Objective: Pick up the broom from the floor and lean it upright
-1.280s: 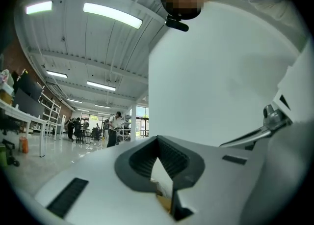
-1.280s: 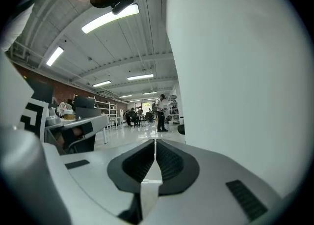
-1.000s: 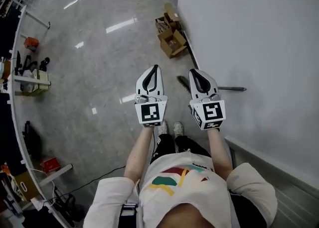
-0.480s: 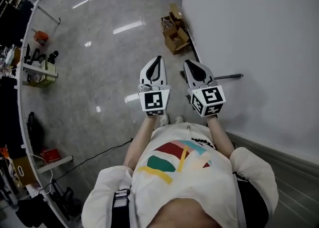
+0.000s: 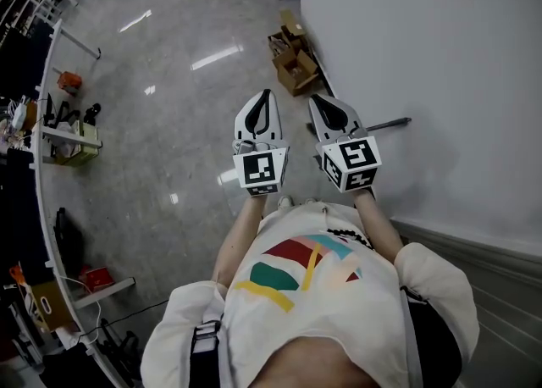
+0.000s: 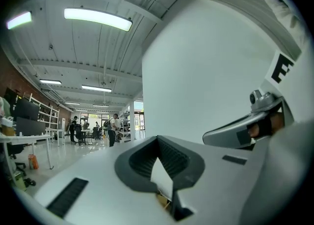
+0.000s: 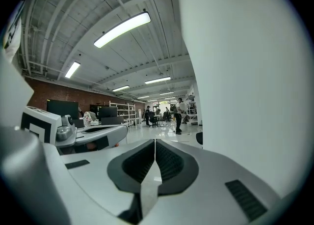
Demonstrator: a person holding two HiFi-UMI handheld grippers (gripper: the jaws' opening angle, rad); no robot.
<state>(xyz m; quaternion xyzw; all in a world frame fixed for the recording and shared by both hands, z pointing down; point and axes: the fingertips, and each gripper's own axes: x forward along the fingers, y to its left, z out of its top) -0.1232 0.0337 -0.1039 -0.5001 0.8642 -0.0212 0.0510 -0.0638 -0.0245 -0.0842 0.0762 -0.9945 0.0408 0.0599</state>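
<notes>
Head view showed the broom [image 5: 388, 124] leaning on the white wall [image 5: 440, 47], its handle running up the wall and its head at the floor's edge below, partly hidden behind the right gripper [image 5: 315, 100]. That gripper and the left gripper [image 5: 264, 93] were side by side, jaws together on nothing. Cardboard boxes [image 5: 292, 64] sat along the same edge.

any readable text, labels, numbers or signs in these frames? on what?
No readable text anywhere.
On the left gripper and right gripper: square black-and-white marker patterns on their cubes, no words.
On the shirt: coloured shapes, no legible lettering.
On the cardboard boxes: any print is too small to read.
</notes>
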